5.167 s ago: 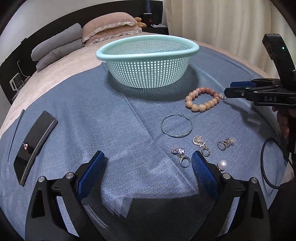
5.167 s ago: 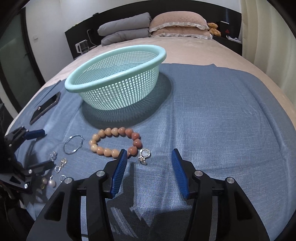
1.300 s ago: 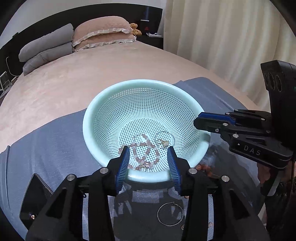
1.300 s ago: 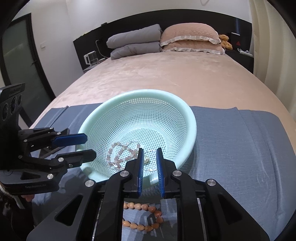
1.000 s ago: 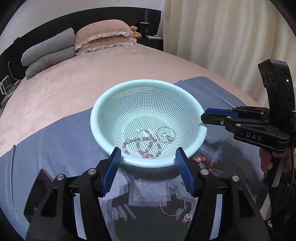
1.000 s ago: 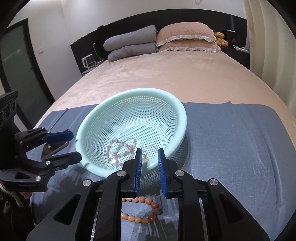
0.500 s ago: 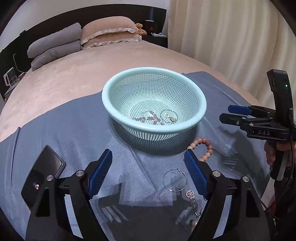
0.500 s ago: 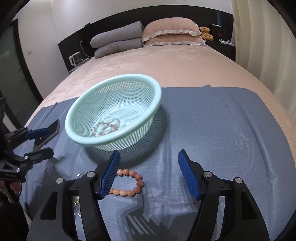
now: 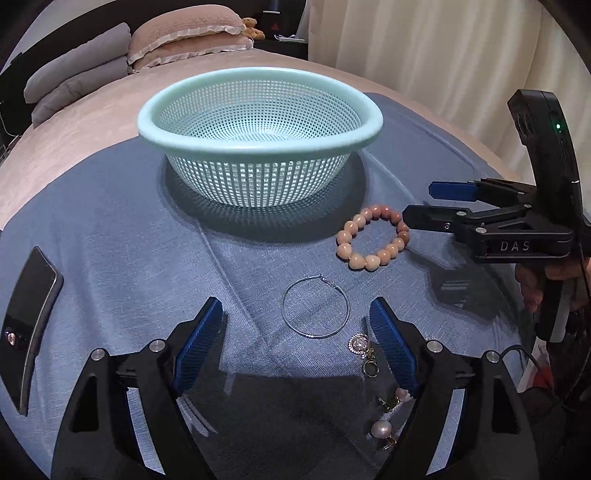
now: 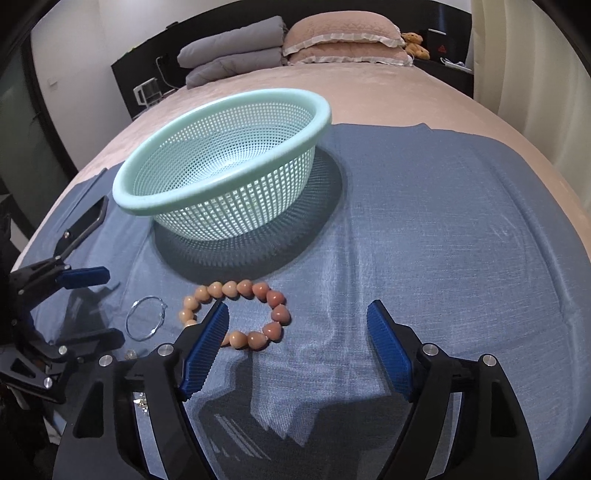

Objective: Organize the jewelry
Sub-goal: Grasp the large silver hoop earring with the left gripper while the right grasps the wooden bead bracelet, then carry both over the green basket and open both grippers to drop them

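Note:
A mint green mesh basket (image 9: 258,144) stands on a blue cloth (image 9: 110,236); its inside is hidden from this low angle. In front of it lie a peach bead bracelet (image 9: 373,236), a thin silver hoop (image 9: 315,311), a round charm earring (image 9: 364,350) and pearl earrings (image 9: 384,428). My left gripper (image 9: 295,332) is open and empty just behind the hoop. My right gripper (image 10: 295,332) is open and empty, its left finger over the bracelet (image 10: 255,314). The basket (image 10: 221,177) and hoop (image 10: 144,318) also show in the right wrist view.
A black phone (image 9: 27,317) lies on the cloth at the left. The cloth covers a pink bed with pillows (image 9: 184,33) at the head. Curtains (image 9: 443,55) hang at the right. A black cable (image 9: 524,354) runs by the right hand.
Both grippers pulled back and down from over the basket to the cloth and opened wide. The jewelry in the basket has dropped out of sight behind its wall.

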The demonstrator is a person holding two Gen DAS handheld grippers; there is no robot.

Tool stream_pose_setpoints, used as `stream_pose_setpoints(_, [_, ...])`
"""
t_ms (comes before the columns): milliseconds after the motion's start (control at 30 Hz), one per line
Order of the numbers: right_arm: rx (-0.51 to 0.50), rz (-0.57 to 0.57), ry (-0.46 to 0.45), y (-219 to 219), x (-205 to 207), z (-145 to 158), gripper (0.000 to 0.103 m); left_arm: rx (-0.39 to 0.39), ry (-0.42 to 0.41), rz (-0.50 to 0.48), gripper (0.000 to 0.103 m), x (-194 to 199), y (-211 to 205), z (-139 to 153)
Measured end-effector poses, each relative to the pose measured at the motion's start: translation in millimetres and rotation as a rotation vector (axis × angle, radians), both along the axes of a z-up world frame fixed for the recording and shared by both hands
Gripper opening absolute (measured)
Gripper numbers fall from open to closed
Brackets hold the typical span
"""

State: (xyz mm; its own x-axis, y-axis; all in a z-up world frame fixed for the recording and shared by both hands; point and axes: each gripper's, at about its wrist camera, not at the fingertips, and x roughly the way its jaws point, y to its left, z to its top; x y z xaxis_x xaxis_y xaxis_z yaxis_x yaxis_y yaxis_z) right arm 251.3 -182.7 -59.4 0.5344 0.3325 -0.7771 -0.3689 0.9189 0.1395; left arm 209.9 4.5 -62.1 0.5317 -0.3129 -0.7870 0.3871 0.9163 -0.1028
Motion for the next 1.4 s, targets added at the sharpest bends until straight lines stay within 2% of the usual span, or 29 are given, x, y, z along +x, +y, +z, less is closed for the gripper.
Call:
stream_pose_setpoints(167, [0.008,0.036,0.010,10,-3,-9,0.073,0.016,-0.002,-0.034,0.081,1,-13,-8])
stream_pose_setpoints(300, [-0.035,0.046,-0.005,20,-3,-13,0.073,0.045,-0.008,-0.047,0.081,1,-21,-16])
stream_pose_setpoints(400, [-0.044,0.026,0.009,24,2,-16,0.071,0.042,-0.010,-0.039,0.072,0,-21,-15])
stream_pose_setpoints(500, [-0.064,0.046,0.011,31,2,-19,0.055,0.041,-0.006,-0.044,0.056,3,-21,-14])
stream_pose_setpoints(533, [-0.073,0.052,0.012,33,1,-19,0.039,0.036,-0.002,-0.049,0.048,2,-21,-14])
stream_pose_setpoints(567, [-0.091,0.047,0.012,34,1,-19,0.025,0.033,0.002,-0.050,0.045,3,-20,-14])
stream_pose_setpoints(600, [-0.110,0.044,0.010,35,1,-19,0.016,0.034,0.003,-0.047,0.045,3,-18,-13])
stream_pose_setpoints(633, [-0.113,0.050,0.015,35,1,-19,0.011,0.034,0.005,-0.045,0.045,3,-18,-13])
stream_pose_setpoints(1000, [-0.034,0.033,0.010,3,-21,-1,0.011,0.005,0.021,0.003,0.045,-12,-5,-7])
stream_pose_setpoints(1167, [-0.006,0.028,-0.030,-8,-31,24,0.011,-0.008,0.017,0.030,0.045,-23,3,2])
stream_pose_setpoints(1400, [-0.010,0.041,-0.118,-14,-43,65,0.011,0.009,-0.024,0.045,0.045,-29,10,32])
